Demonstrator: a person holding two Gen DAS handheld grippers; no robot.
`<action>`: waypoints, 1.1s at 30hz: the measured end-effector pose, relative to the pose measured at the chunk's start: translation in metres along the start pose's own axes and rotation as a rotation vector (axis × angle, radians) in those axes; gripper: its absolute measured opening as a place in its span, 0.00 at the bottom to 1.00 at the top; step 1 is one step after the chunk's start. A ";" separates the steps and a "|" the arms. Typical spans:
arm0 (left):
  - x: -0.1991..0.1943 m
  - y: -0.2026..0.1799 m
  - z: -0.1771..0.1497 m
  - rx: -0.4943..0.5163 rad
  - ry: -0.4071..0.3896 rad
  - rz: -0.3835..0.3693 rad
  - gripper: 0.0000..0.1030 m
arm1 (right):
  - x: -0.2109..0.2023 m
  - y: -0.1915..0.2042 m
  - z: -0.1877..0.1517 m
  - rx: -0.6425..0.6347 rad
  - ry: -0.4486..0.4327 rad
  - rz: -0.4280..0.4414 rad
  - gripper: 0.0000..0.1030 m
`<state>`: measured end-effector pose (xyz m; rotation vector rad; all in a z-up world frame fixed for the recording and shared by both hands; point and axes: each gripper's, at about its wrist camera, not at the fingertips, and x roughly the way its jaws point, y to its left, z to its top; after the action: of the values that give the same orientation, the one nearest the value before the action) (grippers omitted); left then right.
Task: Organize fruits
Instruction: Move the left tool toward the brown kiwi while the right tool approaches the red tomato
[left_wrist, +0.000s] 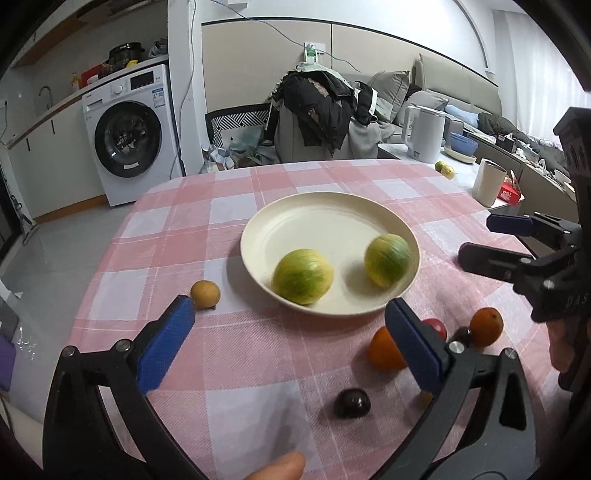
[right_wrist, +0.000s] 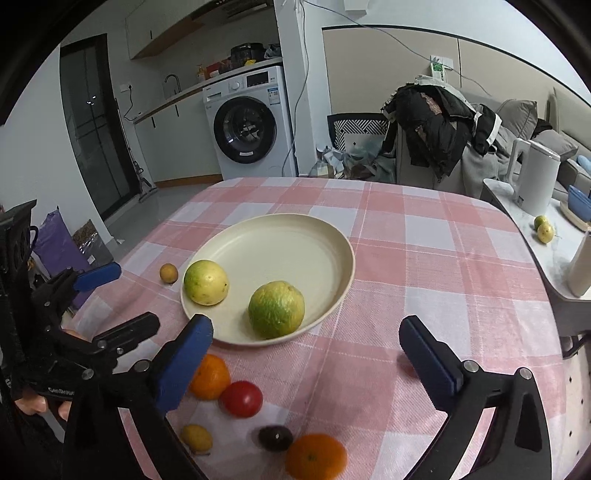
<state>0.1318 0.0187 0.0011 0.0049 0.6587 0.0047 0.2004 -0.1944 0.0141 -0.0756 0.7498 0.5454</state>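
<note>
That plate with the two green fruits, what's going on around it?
A person is sorting fruit with a hand-held gripper in each hand. Two green-yellow fruits lie on the cream plate. The left hand-held gripper and right hand-held gripper are both open and empty near the plate. On the checked tablecloth wait two oranges, a red fruit, dark fruits and small yellow ones.

Fruit count on the checked table

One plate (right_wrist: 343, 273) with two green-yellow fruits (right_wrist: 276, 309); on the cloth, two oranges (right_wrist: 209, 376), one red fruit (right_wrist: 242, 398), two small yellow fruits (right_wrist: 168, 273), and at least one dark fruit (right_wrist: 275, 438).
</note>
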 end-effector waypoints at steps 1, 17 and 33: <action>-0.004 0.001 -0.002 0.001 0.000 0.000 1.00 | -0.003 0.000 -0.001 -0.001 0.002 -0.004 1.00; -0.010 0.030 -0.012 -0.060 0.014 0.008 1.00 | -0.016 -0.009 -0.017 -0.007 0.010 -0.020 1.00; 0.005 0.043 -0.008 -0.095 0.032 0.054 1.00 | -0.015 -0.040 -0.017 0.060 0.024 -0.060 1.00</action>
<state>0.1305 0.0613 -0.0084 -0.0691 0.6894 0.0886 0.2003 -0.2398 0.0064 -0.0492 0.7847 0.4651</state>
